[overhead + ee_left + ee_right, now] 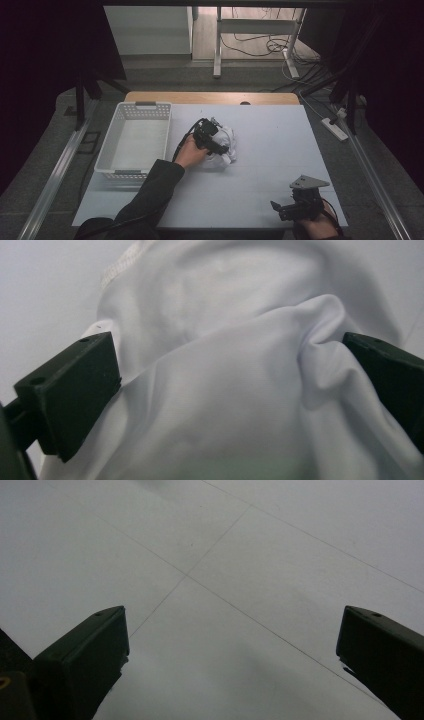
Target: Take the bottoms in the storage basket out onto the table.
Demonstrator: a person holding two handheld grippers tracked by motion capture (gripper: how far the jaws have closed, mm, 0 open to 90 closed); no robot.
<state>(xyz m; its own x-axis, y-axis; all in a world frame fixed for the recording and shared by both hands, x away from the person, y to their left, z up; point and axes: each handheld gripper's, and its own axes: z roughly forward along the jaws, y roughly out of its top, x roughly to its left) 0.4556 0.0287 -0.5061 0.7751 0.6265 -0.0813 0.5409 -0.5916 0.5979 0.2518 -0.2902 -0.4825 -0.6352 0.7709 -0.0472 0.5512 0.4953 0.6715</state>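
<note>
Left gripper parked right on the white cloth mid-table, just right of the basket. Jaws spread wide, bunched fabric sitting between them and brushing the inner faces, but not pinched. Cloth crumpled in a heap, not in the basket, a stitched hem showing at the top of the left gripper view. Right gripper way off at the near right corner of the table, well apart from the cloth. Jaws wide too, just bare tabletop between them, holding nothing.
</note>
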